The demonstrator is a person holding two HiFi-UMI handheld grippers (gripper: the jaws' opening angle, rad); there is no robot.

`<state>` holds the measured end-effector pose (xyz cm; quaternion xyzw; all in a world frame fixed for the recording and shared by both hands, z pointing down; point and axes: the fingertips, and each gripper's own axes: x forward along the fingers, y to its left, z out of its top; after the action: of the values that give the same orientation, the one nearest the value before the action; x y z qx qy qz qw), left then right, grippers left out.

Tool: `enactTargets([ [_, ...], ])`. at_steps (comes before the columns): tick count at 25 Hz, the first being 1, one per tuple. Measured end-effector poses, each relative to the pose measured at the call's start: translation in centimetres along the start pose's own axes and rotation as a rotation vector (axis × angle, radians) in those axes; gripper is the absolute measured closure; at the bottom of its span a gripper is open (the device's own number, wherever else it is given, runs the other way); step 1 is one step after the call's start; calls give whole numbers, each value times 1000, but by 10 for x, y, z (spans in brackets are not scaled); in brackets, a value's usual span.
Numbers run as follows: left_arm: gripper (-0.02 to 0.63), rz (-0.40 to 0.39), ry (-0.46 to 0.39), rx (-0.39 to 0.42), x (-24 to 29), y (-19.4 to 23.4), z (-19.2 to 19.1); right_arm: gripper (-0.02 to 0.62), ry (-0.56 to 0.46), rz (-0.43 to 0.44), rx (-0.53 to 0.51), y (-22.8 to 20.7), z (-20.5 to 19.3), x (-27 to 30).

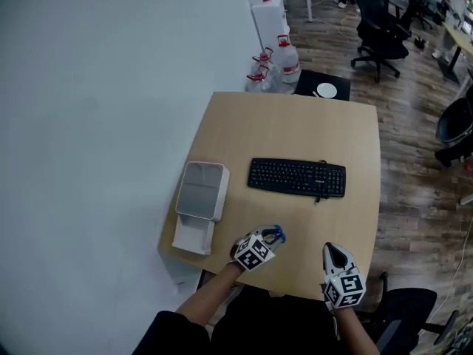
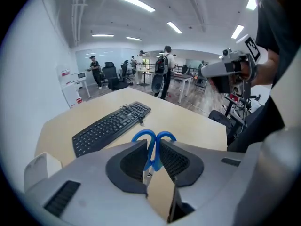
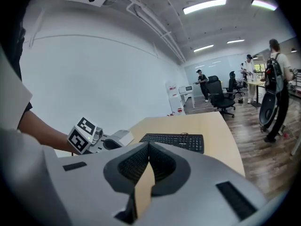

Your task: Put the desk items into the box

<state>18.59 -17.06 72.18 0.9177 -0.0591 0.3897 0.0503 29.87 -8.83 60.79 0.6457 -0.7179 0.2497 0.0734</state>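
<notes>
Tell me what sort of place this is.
Most likely an open-plan office: a black keyboard on a wooden desk, wheeled office chairs on the wood floor, and big water jugs by the wall.

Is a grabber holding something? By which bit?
Left gripper holds the blue scissors, jaws pinching just below the handle loops. Right gripper holds nothing.
</notes>
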Motion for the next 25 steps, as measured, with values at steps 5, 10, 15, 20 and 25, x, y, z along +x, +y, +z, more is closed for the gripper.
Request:
enactTargets([
  [5, 522, 62, -90, -73, -52, 31, -15, 535, -15, 34, -49, 45, 18, 30],
  [10, 522, 111, -172, -129, -102, 56, -30, 535, -42, 18, -52, 70, 36, 58],
  [15, 522, 166, -225, -183, -161, 82, -45, 535, -58, -26, -75, 109, 40, 77],
  [20, 522, 225, -284, -240, -220, 109, -81, 535, -35, 15, -79, 172, 30, 93],
  [25, 522, 253, -313, -281, -254, 128, -120, 535, -3, 8, -121, 214, 16, 96],
])
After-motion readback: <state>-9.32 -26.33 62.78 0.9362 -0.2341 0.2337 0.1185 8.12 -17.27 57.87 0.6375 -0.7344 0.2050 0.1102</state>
